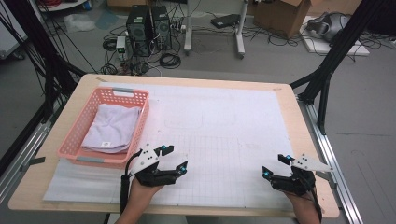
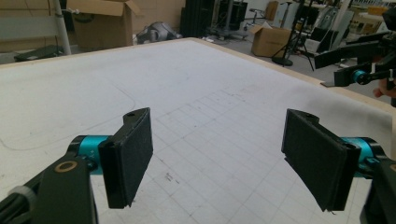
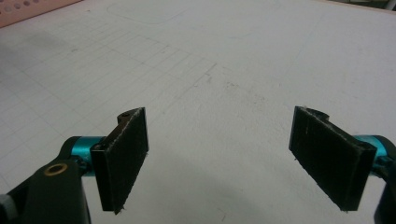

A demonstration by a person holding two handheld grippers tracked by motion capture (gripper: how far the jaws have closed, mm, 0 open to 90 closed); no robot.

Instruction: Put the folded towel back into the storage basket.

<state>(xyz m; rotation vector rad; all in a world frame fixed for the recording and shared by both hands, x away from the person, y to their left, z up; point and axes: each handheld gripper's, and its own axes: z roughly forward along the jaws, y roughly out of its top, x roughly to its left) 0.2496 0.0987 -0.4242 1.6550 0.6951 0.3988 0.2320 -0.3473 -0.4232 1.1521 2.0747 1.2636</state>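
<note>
- Far left of the high view: pink basket [image 1: 77,133] on the table [image 1: 299,140], a folded pale cloth [image 1: 114,128] lying inside it, a small tag showing near the cloth's near edge.
- Just right of the basket's near corner: left gripper [image 1: 174,157], jaws spread wide with nothing between them, hovering low over the white gridded mat [image 1: 224,130]; same wide gap and bare pads [image 2: 128,156] in the left gripper view.
- Lower right of the high view: right gripper [image 1: 275,164], well apart from the basket, jaws likewise spread and holding nothing; in the right gripper view, bare mat between the pads [image 3: 123,156].
- Likely risk if reaching for the cloth: basket wall between left gripper and cloth, so a low approach could catch the rim and shove or tip the basket.
- Another risk: pinching just the top layer, letting the fold fall open and drag on the rim while lifting.
- Also possible: light basket rising with the cloth if nothing steadies it, the right gripper being too far off to help.
</note>
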